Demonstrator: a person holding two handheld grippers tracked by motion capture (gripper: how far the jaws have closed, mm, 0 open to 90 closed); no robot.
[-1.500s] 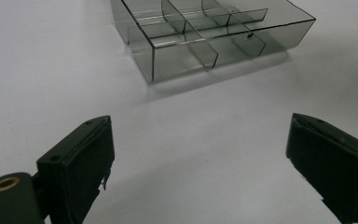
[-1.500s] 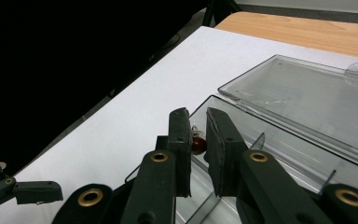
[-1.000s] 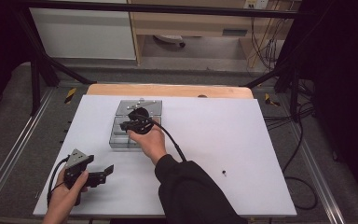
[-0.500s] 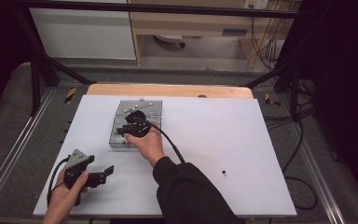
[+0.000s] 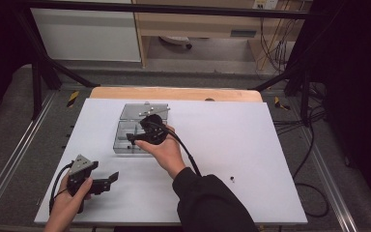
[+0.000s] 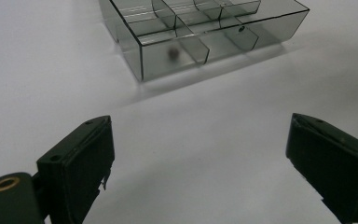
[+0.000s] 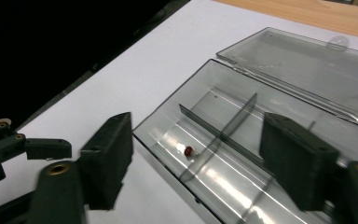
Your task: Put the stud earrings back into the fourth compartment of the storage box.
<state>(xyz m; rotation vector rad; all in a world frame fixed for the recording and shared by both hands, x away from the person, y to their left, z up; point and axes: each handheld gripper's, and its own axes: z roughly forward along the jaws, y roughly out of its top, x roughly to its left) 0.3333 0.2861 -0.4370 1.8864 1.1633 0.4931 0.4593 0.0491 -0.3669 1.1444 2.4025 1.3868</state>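
Note:
A clear grey compartment box (image 5: 125, 145) stands on the white table, with its lid (image 5: 135, 111) folded flat behind it. My right gripper (image 5: 132, 138) hovers over the box with its jaws wide apart and nothing between them. In the right gripper view (image 7: 198, 126) a small red bead (image 7: 188, 150) lies in a compartment below the jaws. My left gripper (image 5: 107, 181) rests low at the table's front left, open and empty. In the left gripper view (image 6: 200, 123) the box (image 6: 205, 28) lies ahead, with a small dark blurred item (image 6: 172, 52) in its near compartment.
A tiny dark screw (image 5: 232, 179) lies on the white table (image 5: 251, 140) to the right of my right arm. A wooden strip (image 5: 174, 93) runs along the table's far edge. Metal rails flank both sides.
My right gripper has shifted a little toward the near side of the box. The left gripper has stayed put.

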